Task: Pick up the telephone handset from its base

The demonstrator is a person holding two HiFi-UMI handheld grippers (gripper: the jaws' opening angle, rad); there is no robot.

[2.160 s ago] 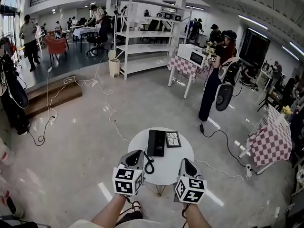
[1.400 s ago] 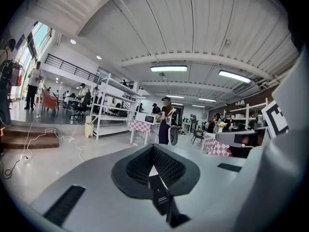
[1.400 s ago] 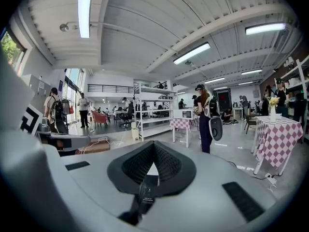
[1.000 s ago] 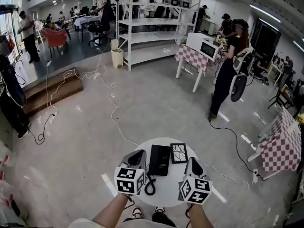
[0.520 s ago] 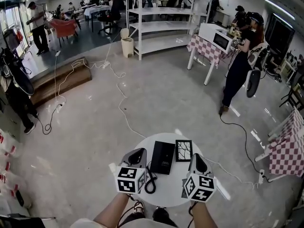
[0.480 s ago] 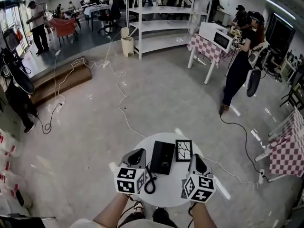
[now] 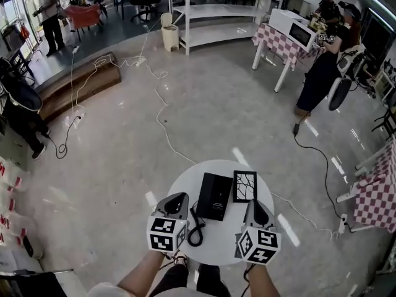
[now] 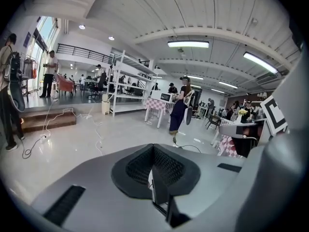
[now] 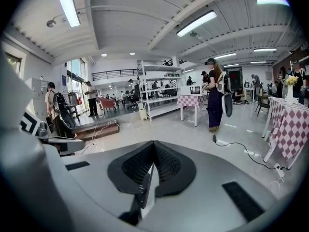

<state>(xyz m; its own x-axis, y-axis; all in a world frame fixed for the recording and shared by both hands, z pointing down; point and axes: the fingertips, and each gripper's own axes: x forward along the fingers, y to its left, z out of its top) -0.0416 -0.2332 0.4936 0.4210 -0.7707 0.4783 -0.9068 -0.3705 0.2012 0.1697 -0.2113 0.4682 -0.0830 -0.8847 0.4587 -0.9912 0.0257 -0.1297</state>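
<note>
White desk: round, on grey floor; carries black telephone near its middle
Handset: down on the telephone's base, left part; black on black, outline hard to tell; nothing touching it
Cord: black, looped on desk at telephone's near-left corner
Frame: dark, branching pattern inside; flat on desk just right of telephone, touching or not I can't tell
Left gripper: just left of telephone, above the cord, tip level w/ the telephone's near half; fingers pressed together, nothing betw. them
Right gripper: right of telephone & nearer than the frame, apart from both; fingers together too, empty
Both marker cubes: nearest the person, past the telephone's near edge; bare forearms below them
</note>
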